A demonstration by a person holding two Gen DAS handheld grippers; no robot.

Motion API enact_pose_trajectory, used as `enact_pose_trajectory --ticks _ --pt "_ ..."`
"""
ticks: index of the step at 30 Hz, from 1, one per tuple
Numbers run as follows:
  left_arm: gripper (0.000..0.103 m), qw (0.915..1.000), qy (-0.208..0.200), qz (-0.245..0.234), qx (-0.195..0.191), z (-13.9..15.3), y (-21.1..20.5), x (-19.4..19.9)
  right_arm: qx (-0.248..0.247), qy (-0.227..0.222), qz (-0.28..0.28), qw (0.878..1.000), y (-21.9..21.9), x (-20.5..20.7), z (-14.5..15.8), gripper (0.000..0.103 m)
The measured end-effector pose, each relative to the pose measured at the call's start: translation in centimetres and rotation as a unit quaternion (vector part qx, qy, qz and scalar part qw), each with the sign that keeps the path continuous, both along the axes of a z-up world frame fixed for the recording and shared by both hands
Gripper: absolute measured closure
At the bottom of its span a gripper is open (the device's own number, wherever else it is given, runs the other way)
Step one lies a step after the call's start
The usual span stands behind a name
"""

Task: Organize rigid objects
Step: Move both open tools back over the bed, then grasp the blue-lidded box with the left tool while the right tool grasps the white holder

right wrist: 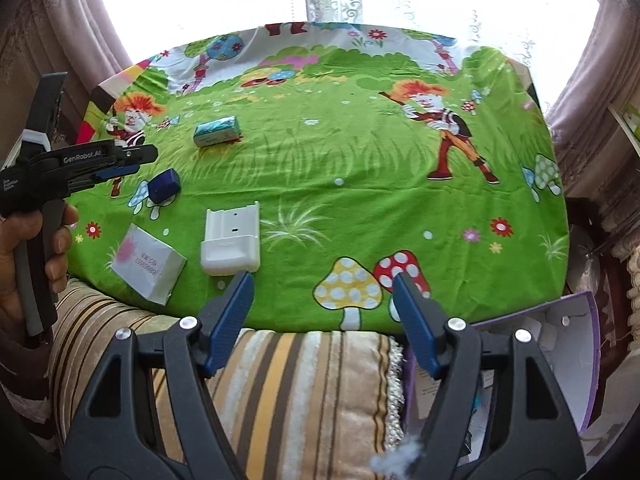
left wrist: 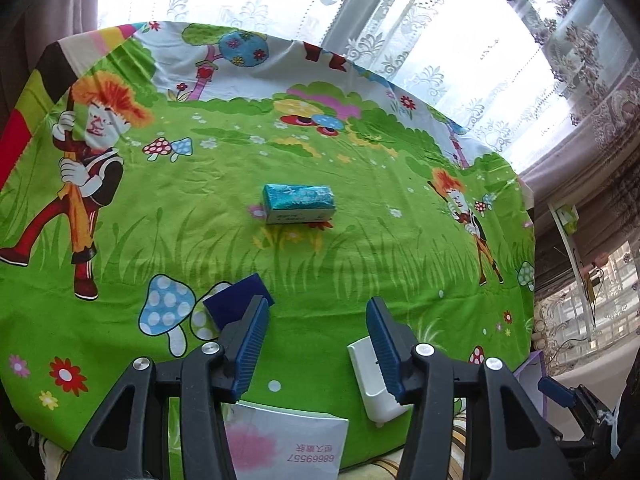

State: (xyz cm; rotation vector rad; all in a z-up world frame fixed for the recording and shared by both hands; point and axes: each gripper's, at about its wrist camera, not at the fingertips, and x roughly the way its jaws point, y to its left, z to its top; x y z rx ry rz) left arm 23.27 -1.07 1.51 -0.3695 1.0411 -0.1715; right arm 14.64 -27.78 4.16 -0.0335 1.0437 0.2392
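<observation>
A: Where's the stuff on the table?

B: Four things on the green cartoon-print cloth [right wrist: 340, 152] over the table. Teal rectangular tissue pack [left wrist: 298, 203] sits mid-table, far from the claws. Small dark-blue velvety box [right wrist: 164, 186] lies nearer, left of centre. White plastic holder w/ open pocket [right wrist: 232, 242] is near the front edge, flat on the cloth. White paper-wrapped packet w/ pink flower print [right wrist: 148, 266] is just left of it, also at the near edge, apart from it.

A: Left claw?

B: Left claw [left wrist: 316, 344] hovers above the near edge, spread wide, nothing between the blue pads. In its own view the blue box peeks out behind the left pad and the white holder behind the right pad; can't tell if either pad touches, prob not.

A: Right claw?

B: Right claw [right wrist: 322, 320] also spread, empty, over a striped beige cushion [right wrist: 300, 380] in front of the table. An open purple cardboard box [right wrist: 588, 360] sits to its right, below the table edge.
</observation>
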Motion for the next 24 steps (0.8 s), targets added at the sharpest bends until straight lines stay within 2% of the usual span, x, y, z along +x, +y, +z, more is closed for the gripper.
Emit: enact_pose_trajectory --ticks 6,11,17,21,24 --pt "0.05 0.9985 0.028 0.047 -0.002 -2.1 2.2 0.6 0.003 0.022 0.05 0.998 4.4 1.4 -1.7 0.028" --pt "0.045 0.9927 0.067 0.096 -0.027 -4.1 4.2 1.2 0.004 0.052 0.079 0.996 6.9 2.5 -3.6 0.028" --pt "0.041 0.9874 0.095 0.115 -0.052 -5.4 4.1 2.0 -0.016 0.083 0.099 0.991 9.0 3.6 -6.2 0.028" --pt "0.04 0.9854 0.109 0.123 -0.045 -5.9 3.3 2.9 -0.025 0.098 0.1 0.99 9.4 4.6 -7.6 0.028" --pt "0.039 0.985 0.117 0.125 -0.025 -6.3 2.6 3.5 -0.028 0.105 0.099 0.989 9.7 5.2 -8.2 0.028"
